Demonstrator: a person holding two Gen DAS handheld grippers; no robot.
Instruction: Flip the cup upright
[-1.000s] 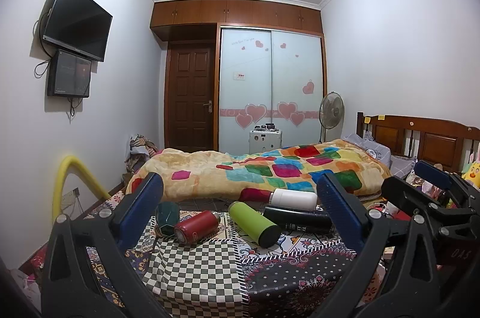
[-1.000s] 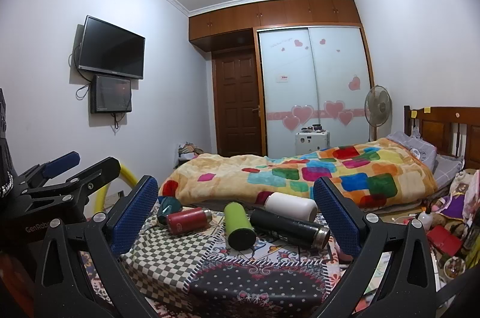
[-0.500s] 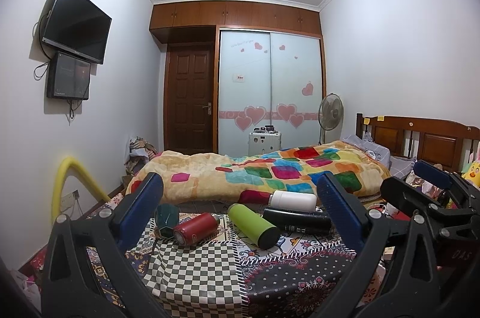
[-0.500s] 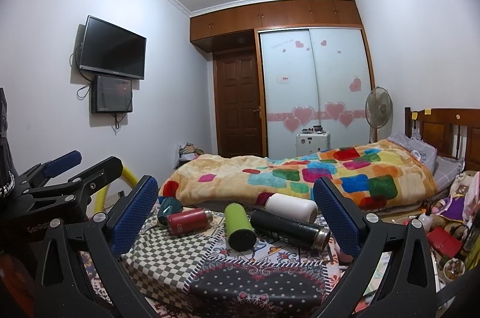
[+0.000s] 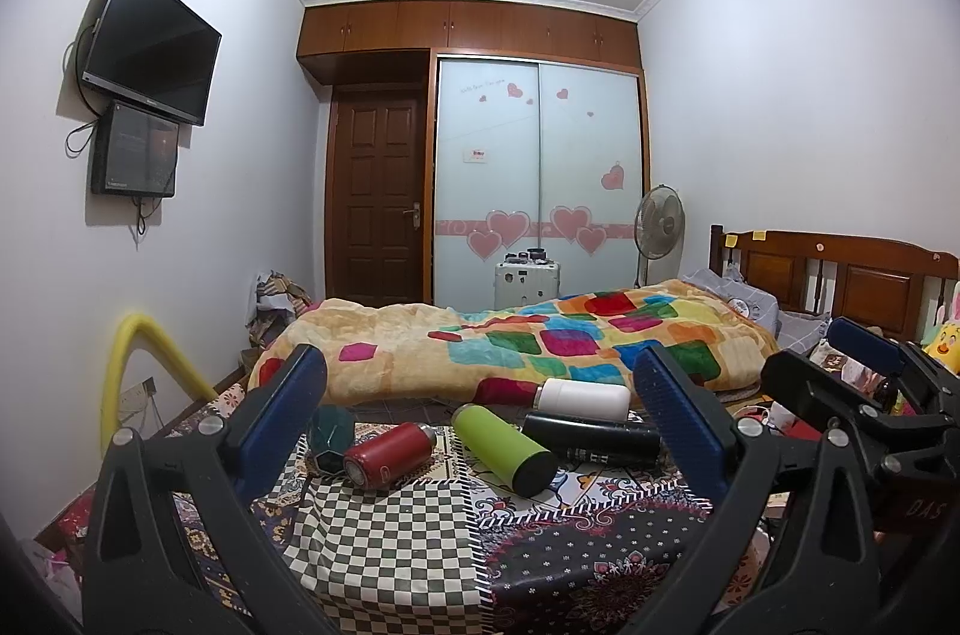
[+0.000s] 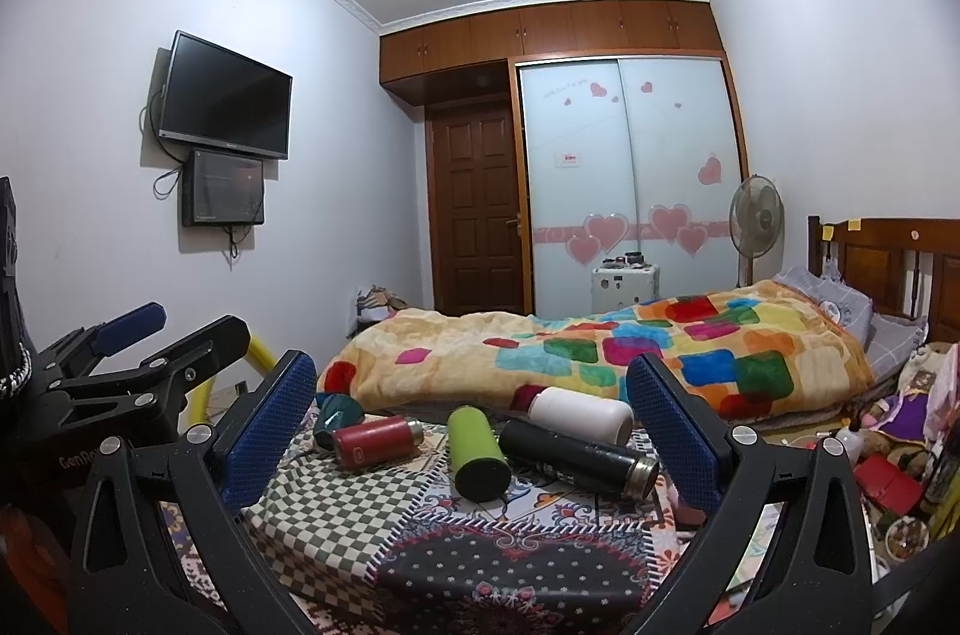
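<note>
Several cups lie on their sides on a patchwork-covered table (image 5: 390, 545): a dark teal cup (image 5: 329, 438) at the far left, a red flask (image 5: 387, 454), a green flask (image 5: 504, 448), a black flask (image 5: 591, 438) and a white flask (image 5: 582, 398) behind. They also show in the right wrist view: teal (image 6: 336, 416), red (image 6: 375, 441), green (image 6: 477, 452), black (image 6: 576, 457), white (image 6: 581, 414). My left gripper (image 5: 480, 419) is open and empty, short of the cups. My right gripper (image 6: 471, 416) is open and empty, also short of them.
A bed with a colourful blanket (image 5: 540, 341) stands right behind the table. The right gripper's body (image 5: 870, 395) shows at the right of the left wrist view; the left gripper's body (image 6: 120, 371) at the left of the right view. Clutter (image 6: 900, 455) lies at the right.
</note>
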